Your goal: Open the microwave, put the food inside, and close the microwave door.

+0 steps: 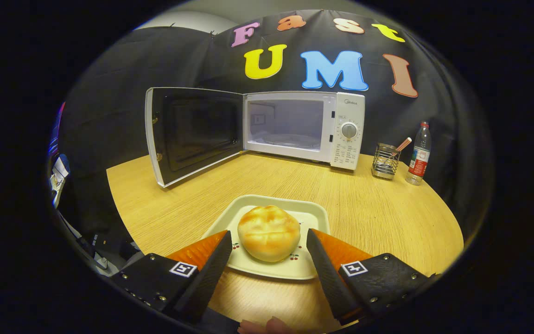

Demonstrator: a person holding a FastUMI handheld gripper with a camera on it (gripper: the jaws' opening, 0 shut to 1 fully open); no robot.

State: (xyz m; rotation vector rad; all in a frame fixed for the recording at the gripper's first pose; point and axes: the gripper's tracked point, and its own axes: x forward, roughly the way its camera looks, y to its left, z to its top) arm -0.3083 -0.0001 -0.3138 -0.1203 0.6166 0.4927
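A white microwave [304, 127] stands at the back of the wooden table, its door [193, 134] swung wide open to the left and its cavity bare. A round golden bun [269, 233] rests on a small cream tray [311, 215] close in front of me. My gripper [269, 236] is open, its two orange-and-black fingers [211, 260] flanking the bun, one on each side, with a gap between each finger and the bun. The fingertips overlap the tray's near corners.
A wire cup holding a utensil [385, 161] and a plastic water bottle [419, 153] stand to the right of the microwave. The wooden table [378, 208] stretches between tray and microwave. Its left edge drops off to clutter below.
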